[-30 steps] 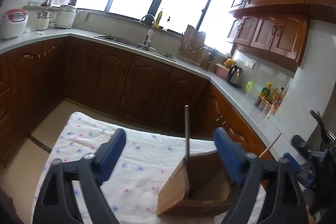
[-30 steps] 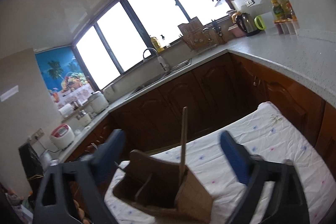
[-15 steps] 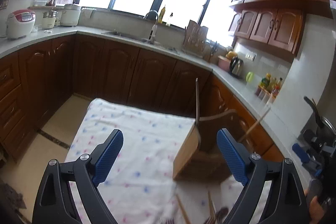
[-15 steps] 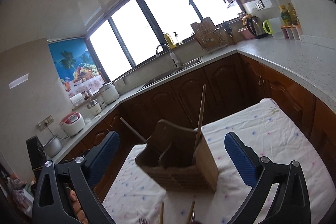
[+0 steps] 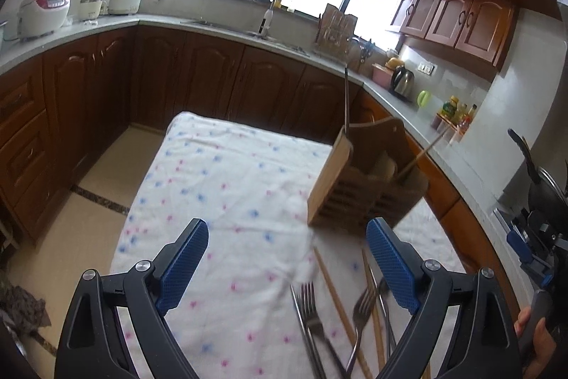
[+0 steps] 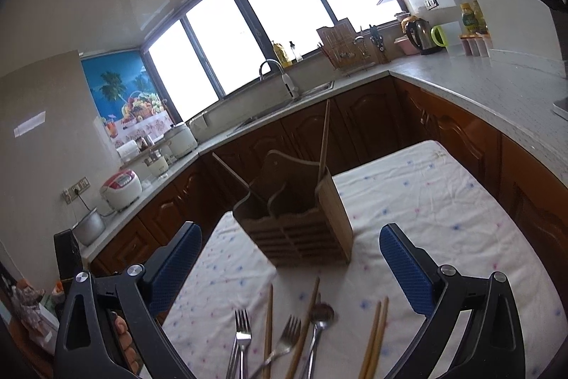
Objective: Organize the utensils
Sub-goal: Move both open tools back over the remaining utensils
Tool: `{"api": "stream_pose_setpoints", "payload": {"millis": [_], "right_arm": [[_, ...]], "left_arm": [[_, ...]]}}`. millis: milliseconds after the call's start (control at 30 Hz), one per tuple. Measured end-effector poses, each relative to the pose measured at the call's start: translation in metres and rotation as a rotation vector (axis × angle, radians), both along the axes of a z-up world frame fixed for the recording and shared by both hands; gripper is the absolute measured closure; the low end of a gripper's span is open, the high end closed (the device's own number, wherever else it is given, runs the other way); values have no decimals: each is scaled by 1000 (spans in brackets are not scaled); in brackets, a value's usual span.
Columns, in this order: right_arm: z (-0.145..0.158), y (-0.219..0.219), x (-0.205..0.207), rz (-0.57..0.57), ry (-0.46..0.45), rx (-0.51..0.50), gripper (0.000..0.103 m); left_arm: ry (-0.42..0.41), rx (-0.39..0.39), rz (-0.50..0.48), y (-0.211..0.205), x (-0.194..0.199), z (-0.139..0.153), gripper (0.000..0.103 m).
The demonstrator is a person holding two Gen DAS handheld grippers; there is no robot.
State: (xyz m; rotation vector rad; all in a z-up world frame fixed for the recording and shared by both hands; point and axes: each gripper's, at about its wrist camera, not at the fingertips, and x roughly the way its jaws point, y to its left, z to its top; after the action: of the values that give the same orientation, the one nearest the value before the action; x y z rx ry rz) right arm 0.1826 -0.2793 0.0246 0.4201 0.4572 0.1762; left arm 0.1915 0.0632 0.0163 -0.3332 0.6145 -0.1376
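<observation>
Fig.: Both my grippers hover over the table, jaws spread wide, nothing held. My left gripper [image 5: 287,267] and right gripper [image 6: 291,258] each look fwd at the slatted wooden utensil caddy [image 6: 301,222], which stands ahead on the white cloth w/ pink and blue dots [image 6: 426,201]. In the right-wrist view it sits betw. my fingers' line of sight; from my left gripper it lies ahead and to the right.

Already in the caddy: two wooden chopsticks, one upright [image 6: 323,141], one leaning out [image 6: 230,174].

Loose items lie just below and in front of my grippers: two steel forks [image 6: 242,329], a steel spoon [image 6: 320,315], a pair of wooden chopsticks [image 6: 376,333] and two single ones [image 6: 268,318].

Risks, as I judge them:
- Forks, spoon and singles cross each other; pinching one may drag or flick its neighbours.
- Thin round chopsticks may roll or twist out of my pads.
- Cloth is loose and wrinkled; a low approach may snag it and shift the caddy.
- Leaning chopstick may be knocked on insertion.
</observation>
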Motion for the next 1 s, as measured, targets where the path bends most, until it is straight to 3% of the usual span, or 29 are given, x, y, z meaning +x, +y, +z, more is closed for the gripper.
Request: {"api": "stream_pose_setpoints", "payload": {"millis": [400,833,1000], "right_arm": [[-31,4,-33,-14,93,-49,1],[-52,-3,-28,-26,158,-65,3],[-59,-3,-21,-25,185,-79,13]], "left_arm": [[67,9,-20,-5,-26,-10,12],[109,46,-59,-25,-13,-19,13],[130,64,-82,-35,-1,-26,16]]}}
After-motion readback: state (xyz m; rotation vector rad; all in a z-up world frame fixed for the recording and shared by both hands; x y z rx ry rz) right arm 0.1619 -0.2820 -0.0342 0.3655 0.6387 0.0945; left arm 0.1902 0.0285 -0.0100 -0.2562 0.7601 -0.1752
